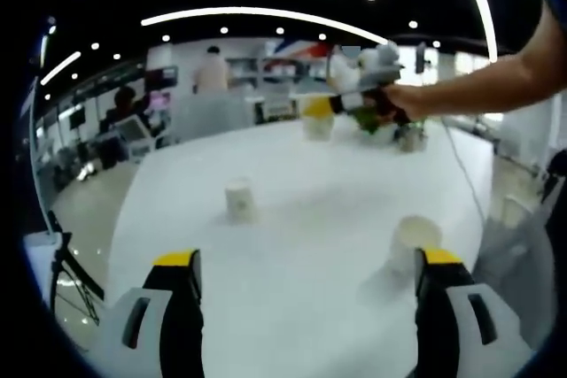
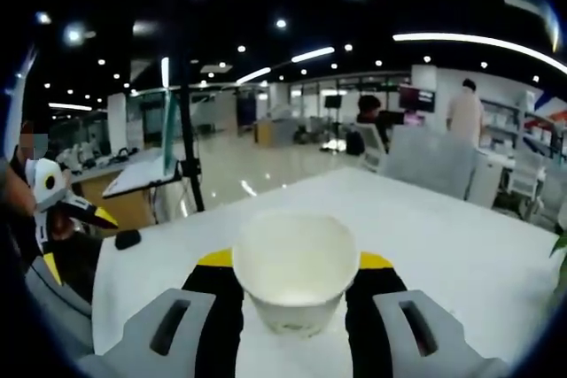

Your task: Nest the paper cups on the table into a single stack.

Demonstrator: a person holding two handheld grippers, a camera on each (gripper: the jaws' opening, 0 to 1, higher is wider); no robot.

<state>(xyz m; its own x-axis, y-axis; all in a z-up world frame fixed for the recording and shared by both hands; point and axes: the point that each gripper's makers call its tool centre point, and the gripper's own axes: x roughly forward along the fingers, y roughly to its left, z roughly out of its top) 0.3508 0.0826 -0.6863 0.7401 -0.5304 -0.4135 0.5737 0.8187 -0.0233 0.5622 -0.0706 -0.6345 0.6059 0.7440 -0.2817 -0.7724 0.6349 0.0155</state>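
Note:
Three white paper cups stand apart on the white table (image 1: pixel 310 219): one cup (image 1: pixel 239 199) mid-table, a second cup (image 1: pixel 414 241) just ahead of my left gripper's right jaw, and a far cup (image 1: pixel 409 139) beside a plant. My left gripper (image 1: pixel 307 258) is open wide above the near table with nothing between its jaws; it also appears as the left gripper (image 2: pixel 75 242). My right gripper (image 2: pixel 295 260) is shut on a paper cup (image 2: pixel 295 281), held upright with its mouth up. Across the table, the right gripper (image 1: pixel 354 99) holds that cup (image 1: pixel 317 121) above the far side.
A green plant (image 1: pixel 372 121) stands at the far edge. A thin cable (image 1: pixel 462 170) runs along the table's right side. A small black object (image 2: pixel 128 238) lies near the table corner, with a tripod pole (image 2: pixel 186 148) beyond it. People and chairs fill the office behind.

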